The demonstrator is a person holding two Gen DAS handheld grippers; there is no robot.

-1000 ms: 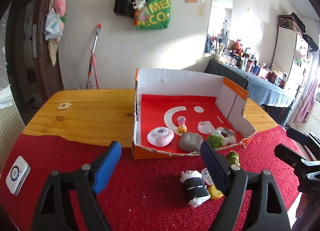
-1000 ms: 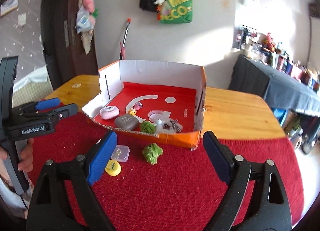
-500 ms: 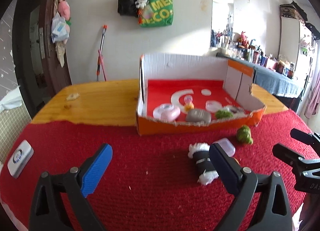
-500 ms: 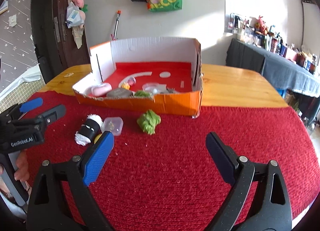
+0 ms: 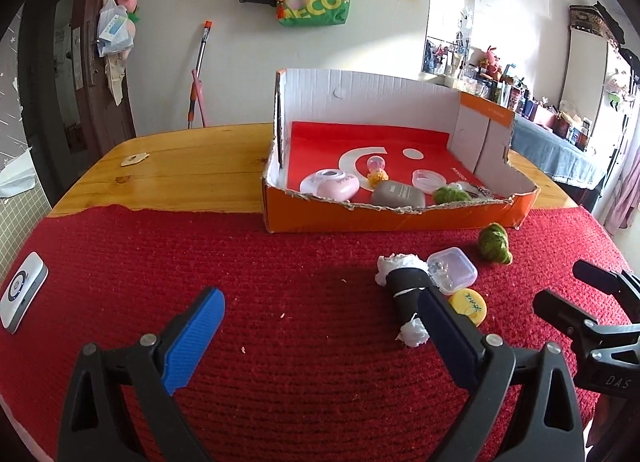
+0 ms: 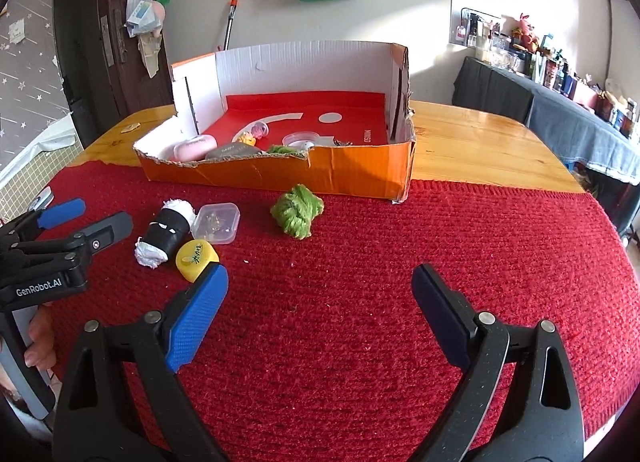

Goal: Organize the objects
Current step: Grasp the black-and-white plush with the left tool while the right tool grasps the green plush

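Both grippers gape empty over the red mat point(image 6: 400, 246).

The left gripper point(image 5: 320, 332) hides part of the black roll point(image 5: 404, 286) by its right finger; the right gripper point(image 6: 320, 302) sees it whole, with yellow disc point(image 6: 197, 259), clear case point(image 6: 216, 223) and yarn point(image 6: 297, 211) ahead-left, box point(image 6: 360, 176) beyond.

The right gripper point(image 6: 320, 302) hangs with its jaws spread wide over the red knitted mat point(image 6: 440, 242) on the wooden tabletop point(image 6: 480, 150). Ahead, an orange cardboard box point(image 6: 352, 174) holds a pink case point(image 6: 194, 148) and a grey case point(image 6: 232, 151). On the mat lie a green yarn ball point(image 6: 297, 211), a clear plastic box point(image 6: 216, 222), a yellow disc point(image 6: 196, 259) and a black roll with white ends point(image 6: 166, 232), close together. The left gripper point(image 6: 80, 218), jaws slightly apart, sits just left of the roll.
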